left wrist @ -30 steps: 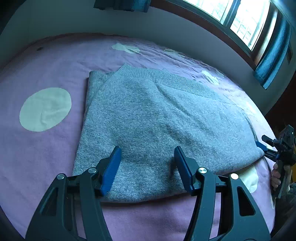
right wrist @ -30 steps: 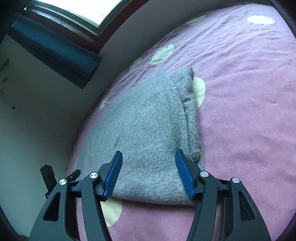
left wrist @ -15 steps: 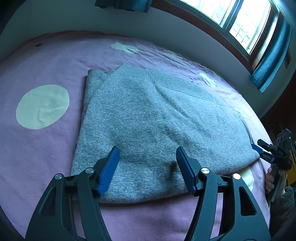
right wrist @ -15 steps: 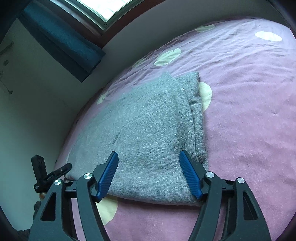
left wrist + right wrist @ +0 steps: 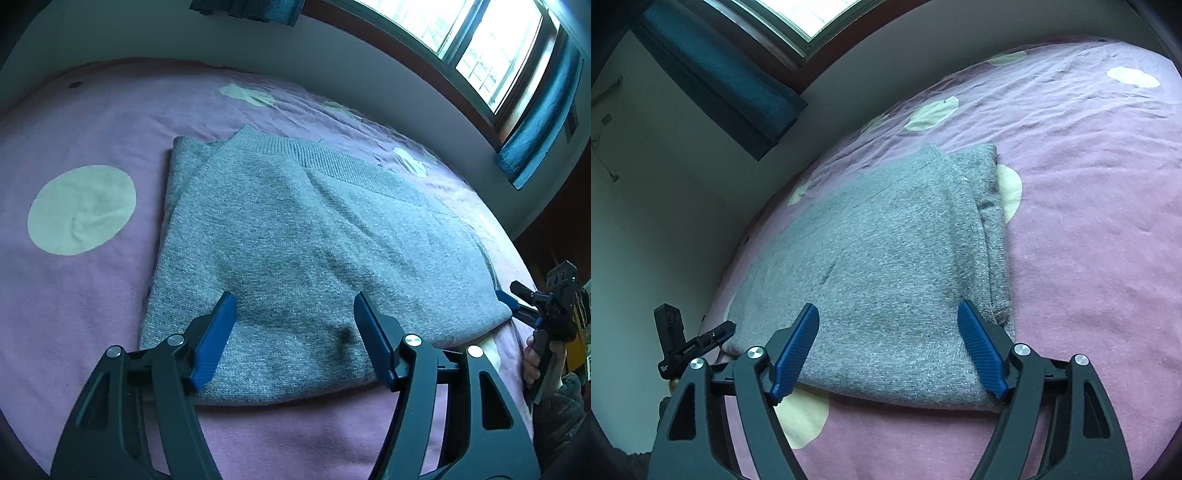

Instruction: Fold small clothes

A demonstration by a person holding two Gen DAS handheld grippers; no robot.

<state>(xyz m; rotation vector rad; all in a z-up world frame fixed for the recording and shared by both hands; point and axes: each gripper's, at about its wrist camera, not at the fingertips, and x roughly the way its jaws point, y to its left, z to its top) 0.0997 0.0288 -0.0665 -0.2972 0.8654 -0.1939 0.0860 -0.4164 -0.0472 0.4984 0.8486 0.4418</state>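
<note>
One grey sweater (image 5: 295,240) lies on the bed (image 5: 92,302), already folded into a flat, layered rectangle, so most of the work looks done. In the left wrist view its ribbed hem (image 5: 325,155) runs along the far side, toward the bed edge under the window (image 5: 480,48), and a narrower folded layer peeks out along the sweater's left side. In the right wrist view two or three stacked layers show along the sweater's right side, their edges not quite flush. The left gripper (image 5: 291,328) hovers over the near edge of the sweater with its blue fingers (image 5: 216,332) spread wide and grasping nothing. The right gripper (image 5: 886,339) is likewise released, fingers (image 5: 980,350) apart above the near corner at its end of the sweater, holding no cloth. Each gripper shows small at the edge of the other's view, at opposite ends of the same long edge. Whether the fingertips touch the knit I cannot tell. Judging from this, the sleeves and sides are tucked in, and what may remain is one more fold of the long rectangle in half, or only squaring up the uneven edges. The purple sheet carries pale dots (image 5: 81,210), one partly hidden beneath the sweater's corner near the right gripper. No other garments are visible on the bed.
</note>
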